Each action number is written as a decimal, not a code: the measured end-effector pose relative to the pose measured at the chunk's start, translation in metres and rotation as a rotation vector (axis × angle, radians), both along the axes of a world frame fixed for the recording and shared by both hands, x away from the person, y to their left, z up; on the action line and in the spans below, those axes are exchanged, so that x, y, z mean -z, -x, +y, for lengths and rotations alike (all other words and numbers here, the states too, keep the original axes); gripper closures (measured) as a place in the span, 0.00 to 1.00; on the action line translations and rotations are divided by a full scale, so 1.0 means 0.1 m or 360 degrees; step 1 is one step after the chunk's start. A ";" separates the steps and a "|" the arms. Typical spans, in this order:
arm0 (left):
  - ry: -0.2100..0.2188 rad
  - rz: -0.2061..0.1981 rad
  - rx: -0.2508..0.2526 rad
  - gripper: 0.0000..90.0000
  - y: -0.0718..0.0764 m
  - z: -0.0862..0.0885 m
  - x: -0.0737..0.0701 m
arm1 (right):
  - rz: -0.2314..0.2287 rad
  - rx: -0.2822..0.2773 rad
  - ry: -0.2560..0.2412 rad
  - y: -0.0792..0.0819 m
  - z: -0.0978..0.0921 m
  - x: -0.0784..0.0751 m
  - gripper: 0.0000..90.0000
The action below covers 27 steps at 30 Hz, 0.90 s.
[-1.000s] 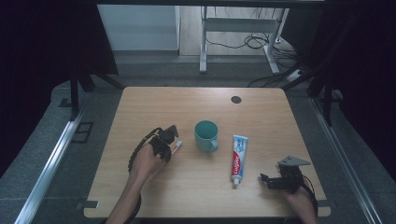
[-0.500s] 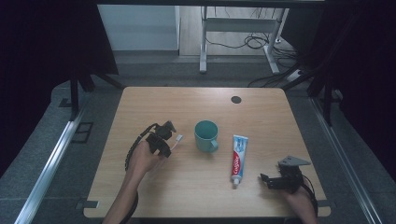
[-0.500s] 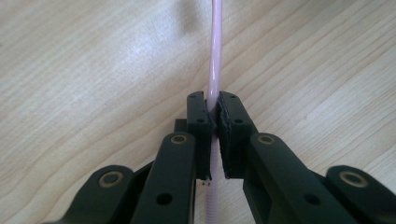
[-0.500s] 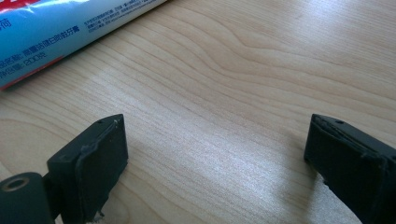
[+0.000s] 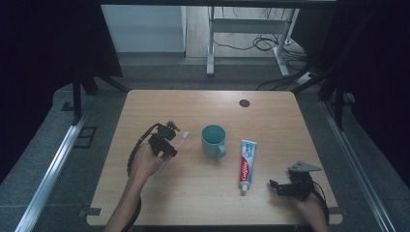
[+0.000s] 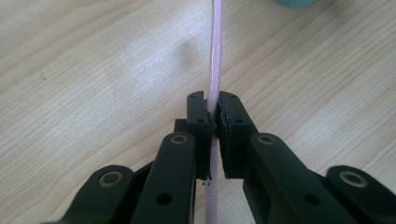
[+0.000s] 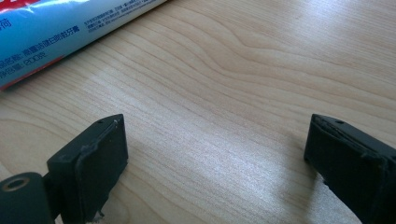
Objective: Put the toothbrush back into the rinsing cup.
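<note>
The pink toothbrush (image 6: pixel 214 70) is pinched by its handle between the clenched jaws of the left gripper (image 5: pixel 169 141), its head (image 5: pixel 185 135) pointing toward the teal mug (image 5: pixel 213 140) just beside it at mid-bench. The left forearm (image 5: pixel 133 193) angles up from the near edge of the bench (image 5: pixel 193 104). The right gripper (image 5: pixel 279 186) rests low at the near right corner, jaws spread wide and released, near the cap end of the toothpaste tube (image 5: pixel 247 159).

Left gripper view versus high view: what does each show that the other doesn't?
Left gripper view: the left gripper's black jaws pinched shut on the thin pink toothbrush handle.

High view: the teal ceramic mug, the blue-and-white toothpaste tube, the right gripper near the table's front right corner.

Both: the toothbrush and the light wooden table.
</note>
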<state>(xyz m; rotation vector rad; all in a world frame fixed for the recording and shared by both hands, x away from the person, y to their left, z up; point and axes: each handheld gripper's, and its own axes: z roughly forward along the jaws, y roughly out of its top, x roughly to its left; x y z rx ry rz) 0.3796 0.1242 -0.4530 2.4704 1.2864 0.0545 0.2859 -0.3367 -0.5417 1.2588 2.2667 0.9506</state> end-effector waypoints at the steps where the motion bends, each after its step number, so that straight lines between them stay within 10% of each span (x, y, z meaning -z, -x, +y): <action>1: 0.0013 -0.0014 -0.0002 0.93 0.00 0.00 -0.01 | 0.0000 0.0001 0.0000 0.00 0.00 0.00 0.06; 27: 0.0264 -0.0339 0.0126 0.93 0.07 0.00 -0.43 | -0.0002 -0.0001 0.0000 0.00 0.00 0.00 0.06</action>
